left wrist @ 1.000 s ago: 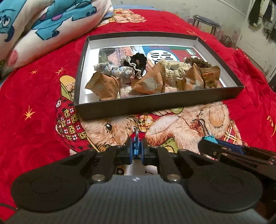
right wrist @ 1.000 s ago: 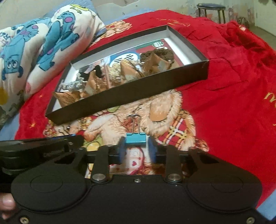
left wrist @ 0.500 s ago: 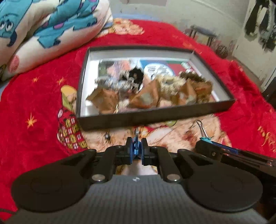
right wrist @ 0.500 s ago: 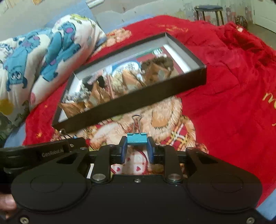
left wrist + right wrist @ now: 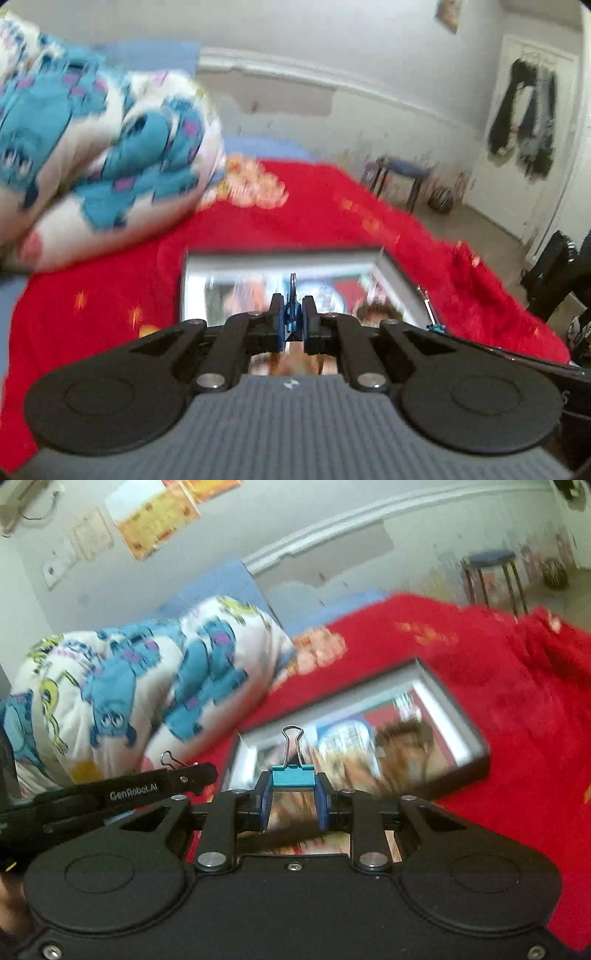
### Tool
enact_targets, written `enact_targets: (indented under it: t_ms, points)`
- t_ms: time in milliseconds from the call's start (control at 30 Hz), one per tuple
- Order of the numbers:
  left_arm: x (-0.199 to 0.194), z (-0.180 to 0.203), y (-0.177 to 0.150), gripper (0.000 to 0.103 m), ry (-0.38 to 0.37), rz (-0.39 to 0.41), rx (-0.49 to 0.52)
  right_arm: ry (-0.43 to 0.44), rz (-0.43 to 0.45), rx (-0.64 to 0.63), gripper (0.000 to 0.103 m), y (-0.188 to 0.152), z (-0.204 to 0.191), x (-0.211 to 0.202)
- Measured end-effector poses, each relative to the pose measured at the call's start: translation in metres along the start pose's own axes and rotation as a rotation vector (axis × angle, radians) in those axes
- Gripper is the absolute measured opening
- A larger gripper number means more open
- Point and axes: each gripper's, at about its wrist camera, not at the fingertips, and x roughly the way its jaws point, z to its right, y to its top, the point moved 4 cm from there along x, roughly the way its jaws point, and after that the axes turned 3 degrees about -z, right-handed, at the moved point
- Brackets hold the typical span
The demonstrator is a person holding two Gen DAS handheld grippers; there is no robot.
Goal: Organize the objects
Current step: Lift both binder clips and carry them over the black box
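My left gripper (image 5: 293,325) is shut edge-on on a blue binder clip (image 5: 291,317), wire handle pointing up. My right gripper (image 5: 293,794) is shut on a teal binder clip (image 5: 293,775), held flat with its wire loop up. Both are lifted above the near side of a black shallow box (image 5: 461,764), also in the left wrist view (image 5: 397,273), holding blurred scrunchies and brown paper packets. The left gripper shows at the left of the right wrist view (image 5: 192,771); the right gripper shows at the right of the left wrist view (image 5: 436,328).
The box lies on a red printed blanket (image 5: 110,295). A rolled blue-monster duvet (image 5: 103,162) lies at back left. A stool (image 5: 491,576) and a ball (image 5: 441,199) stand by the far wall. Dark clothes hang on a door (image 5: 524,110).
Both grippers have risen and tilted upward with their clips; the box has dropped lower in both views and the walls have come into view. The images are motion-blurred.
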Motion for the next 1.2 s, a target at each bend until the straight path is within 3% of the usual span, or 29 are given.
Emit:
enact_targets:
  t_ms: [133, 367, 467, 633, 833, 1100, 1167, 1200]
  points:
    - [-0.001, 0.001, 0.035, 0.012, -0.028, 0.083, 0.017, 0.01, 0.033, -0.036, 0.023, 0.037, -0.009, 0.002]
    - [0.032, 0.008, 0.086, 0.012, -0.046, 0.106, -0.008, -0.007, 0.048, -0.127, 0.023, 0.099, -0.016, 0.032]
    - [0.056, 0.007, 0.092, 0.012, -0.067, 0.088, -0.033, -0.025, 0.031, -0.149, 0.023, 0.115, -0.013, 0.054]
    - [0.118, 0.003, 0.067, 0.012, -0.079, -0.003, -0.056, -0.033, -0.029, -0.12, 0.023, 0.118, 0.011, 0.108]
    - [0.182, -0.004, 0.021, 0.012, -0.049, -0.111, -0.057, -0.078, -0.143, -0.111, 0.024, 0.097, 0.051, 0.173]
    - [0.207, -0.002, -0.005, 0.013, -0.01, -0.172, -0.011, -0.129, -0.208, -0.111, 0.024, 0.075, 0.078, 0.203]
    - [0.202, 0.0, -0.003, 0.037, -0.015, -0.16, -0.018, -0.132, -0.223, -0.105, 0.024, 0.072, 0.081, 0.206]
    - [0.2, 0.0, -0.001, 0.039, -0.026, -0.156, -0.027, -0.132, -0.23, -0.108, 0.024, 0.07, 0.082, 0.207]
